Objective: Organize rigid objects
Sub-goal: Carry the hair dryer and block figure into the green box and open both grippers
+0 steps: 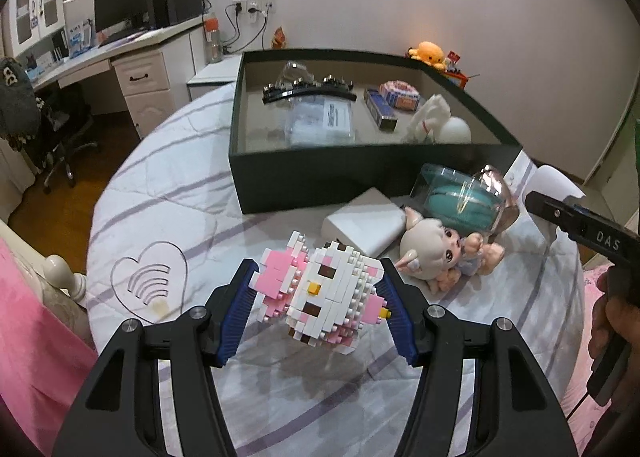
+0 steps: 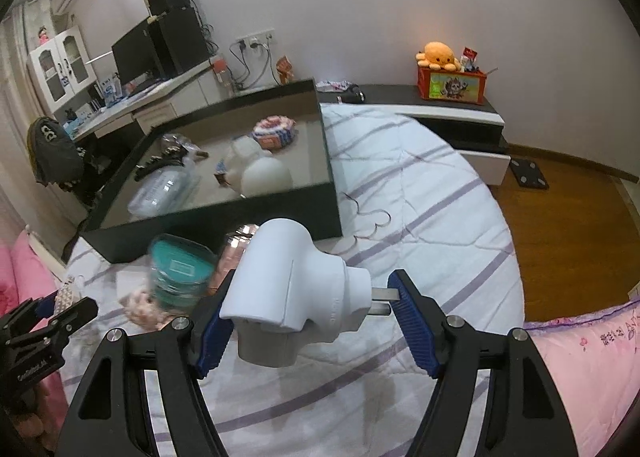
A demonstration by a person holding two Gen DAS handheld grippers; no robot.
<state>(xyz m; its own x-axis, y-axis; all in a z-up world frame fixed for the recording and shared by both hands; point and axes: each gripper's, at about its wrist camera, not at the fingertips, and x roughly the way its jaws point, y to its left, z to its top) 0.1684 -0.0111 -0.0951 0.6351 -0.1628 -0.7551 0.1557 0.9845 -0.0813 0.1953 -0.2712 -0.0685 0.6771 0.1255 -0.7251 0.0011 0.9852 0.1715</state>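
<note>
Teal container [image 2: 180,277], centre left of right wrist view: motion-blurred, label unreadable. Doll [image 2: 138,307] beneath it: blurred, mostly hidden. Right gripper [image 1: 576,225], right edge of left wrist view: cut off. Bagged items [image 1: 320,119] in box [image 1: 320,173]: contents indistinct.

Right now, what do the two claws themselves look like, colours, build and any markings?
Both match: the left claw and right claw have glossy black plastic frames with triangular cut-outs, silver round screw heads at the joints, and ribbed blue pads on the fingers. The right claw's body shows white lettering "DAS" in the left wrist view. No cables or sleeves are visible.
</note>
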